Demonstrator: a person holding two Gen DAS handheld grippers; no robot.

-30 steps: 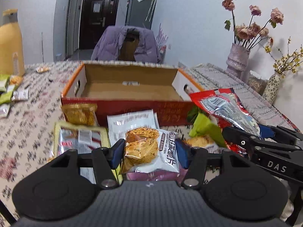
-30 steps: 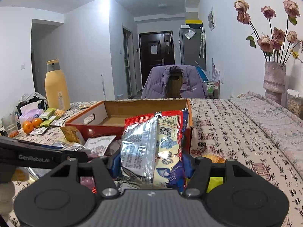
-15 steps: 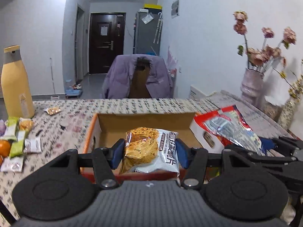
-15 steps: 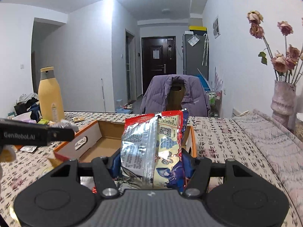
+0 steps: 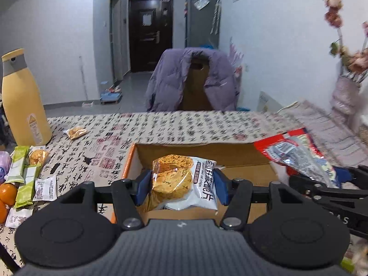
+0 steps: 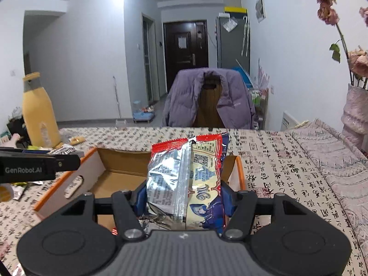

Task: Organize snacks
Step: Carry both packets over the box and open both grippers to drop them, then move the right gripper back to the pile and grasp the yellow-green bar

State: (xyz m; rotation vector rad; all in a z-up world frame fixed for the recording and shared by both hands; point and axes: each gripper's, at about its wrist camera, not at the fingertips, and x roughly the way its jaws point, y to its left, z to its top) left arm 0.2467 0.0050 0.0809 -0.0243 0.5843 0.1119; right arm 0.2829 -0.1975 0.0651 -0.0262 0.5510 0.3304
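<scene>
Left gripper (image 5: pixel 181 185) clamps the biscuit pack (image 5: pixel 184 181), right gripper (image 6: pixel 184 199) the red bag (image 6: pixel 187 179), over the box (image 6: pixel 240 172). Risk: the grippers are close and could collide on release.

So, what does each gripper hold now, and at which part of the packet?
The left gripper clamps the white pastry packet by its two side edges. The right gripper clamps the red and silver snack bag across its lower sides.

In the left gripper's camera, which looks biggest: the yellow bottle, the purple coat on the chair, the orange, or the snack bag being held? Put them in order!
Biggest to smallest, as they look:
1. purple coat
2. yellow bottle
3. held snack bag, though it sits very close to the camera, so it looks bigger than it is
4. orange
</scene>
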